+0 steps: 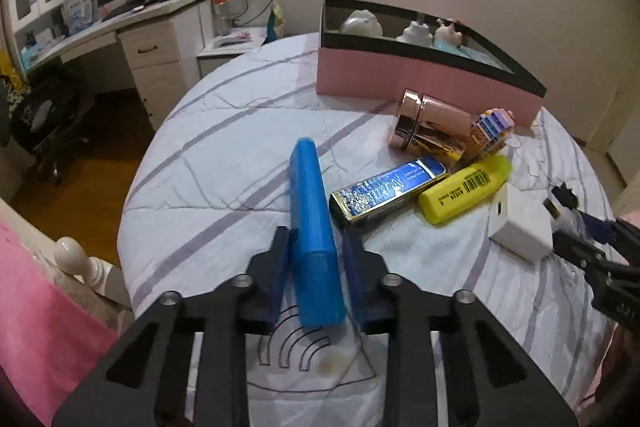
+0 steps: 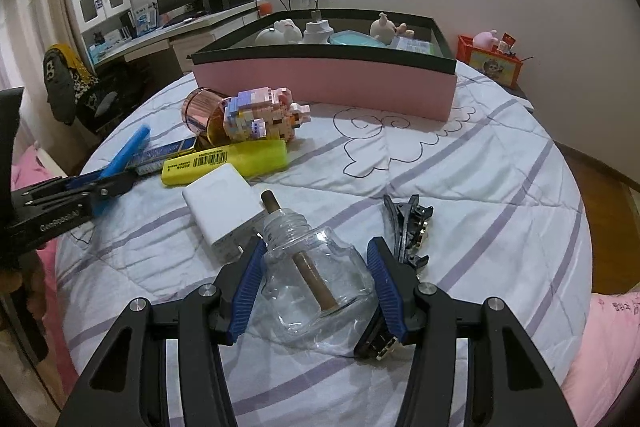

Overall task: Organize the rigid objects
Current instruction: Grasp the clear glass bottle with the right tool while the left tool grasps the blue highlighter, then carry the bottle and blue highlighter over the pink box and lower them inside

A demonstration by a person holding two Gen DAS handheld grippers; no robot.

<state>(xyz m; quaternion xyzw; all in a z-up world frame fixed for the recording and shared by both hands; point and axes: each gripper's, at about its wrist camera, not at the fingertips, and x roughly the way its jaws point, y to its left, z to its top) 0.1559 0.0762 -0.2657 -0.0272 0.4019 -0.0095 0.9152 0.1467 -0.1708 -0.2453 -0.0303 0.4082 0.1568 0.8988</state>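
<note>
left wrist view: in the upper right of the frame, a pink box point(image 1: 420, 77) with a dark rim, open on the striped bedcover point(image 1: 224, 155); inside it, a white rounded figure at the left, a white bottle top in the middle, a pale figurine and something light blue to the right. below the box, lying loose on the cover: a rose-gold cup point(image 1: 430, 125) on its side, a brick-built toy point(image 1: 490, 133) touching it, a blue and gold lighter point(image 1: 388, 193), a yellow highlighter point(image 1: 466, 189), a white charger point(image 1: 520, 223). at lower centre, left gripper point(image 1: 316, 259) clamped on a blue case point(image 1: 314, 223), 1 pad pressed on each long side, the case standing on edge and reaching up the frame past the fingertips.

right wrist view: same pink box point(image 2: 320, 79) across the upper middle, holding 2 white figures, a white bottle, a teal lid and a small pale item at the right end. at lower centre, right gripper point(image 2: 316, 275) closed on a clear glass bottle point(image 2: 316, 283) with a brown wick, the 2 blue pads against its shoulders, neck pointing up-left toward the white charger point(image 2: 224, 205). just right of the right finger, a black hair clip point(image 2: 408, 227). at the left edge, the left gripper point(image 2: 100, 187) with the blue case point(image 2: 128, 149).
</note>
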